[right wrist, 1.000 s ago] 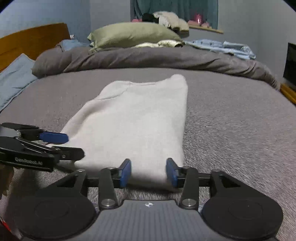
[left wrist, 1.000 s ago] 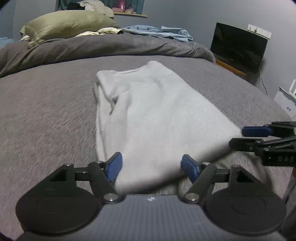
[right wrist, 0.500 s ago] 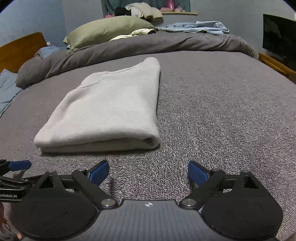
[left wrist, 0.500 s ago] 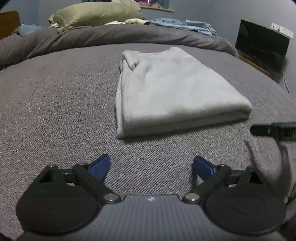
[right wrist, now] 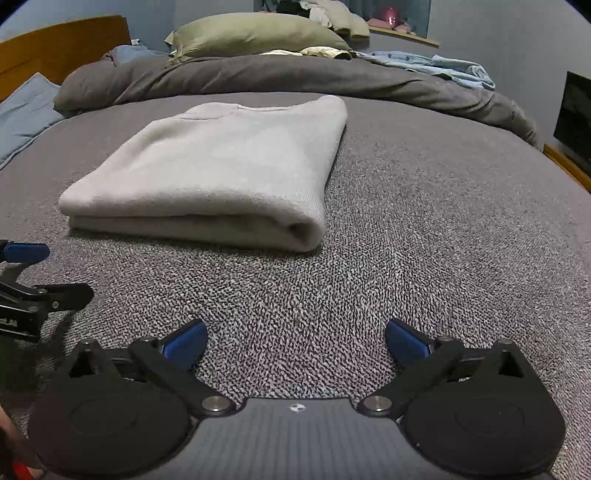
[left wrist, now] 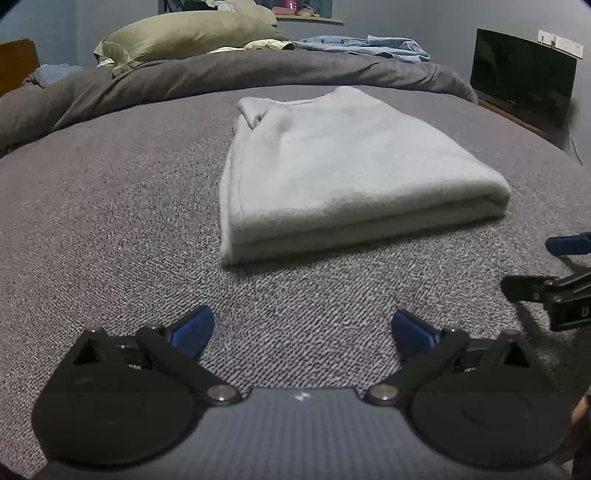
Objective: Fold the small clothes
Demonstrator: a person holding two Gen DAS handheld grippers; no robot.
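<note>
Bed (left wrist: 110, 206): grey textured cover, bearing the one garment under inspection. A rumpled duvet (right wrist: 258, 79) and an olive pillow (right wrist: 251, 35) lie at the far end, well apart from the work.

Folded garment (left wrist: 343, 166): a pale knit top, lying flat in a doubled rectangle, neckline at the far end. Its long axis runs away from both grippers; the rounded fold faces them. It rests on the bed cover, touched by neither tool.

Left gripper (left wrist: 301, 330): the garment lies ahead and slightly to its right. Its jaws have just been opening and stand spread wide, with only bare cover between them.

Right gripper (right wrist: 295, 338): the garment lies ahead and to its left, the near right corner (right wrist: 306, 236) closest. Its jaws have likewise just been opening, stand fully apart and hold nothing.

Nearness: both sit just short of the near fold, side by side; neither appears clearly closer, though the fisheye distortion makes this uncertain.

Containers: none in view.

Judgement: the fold looks complete and released.
</note>
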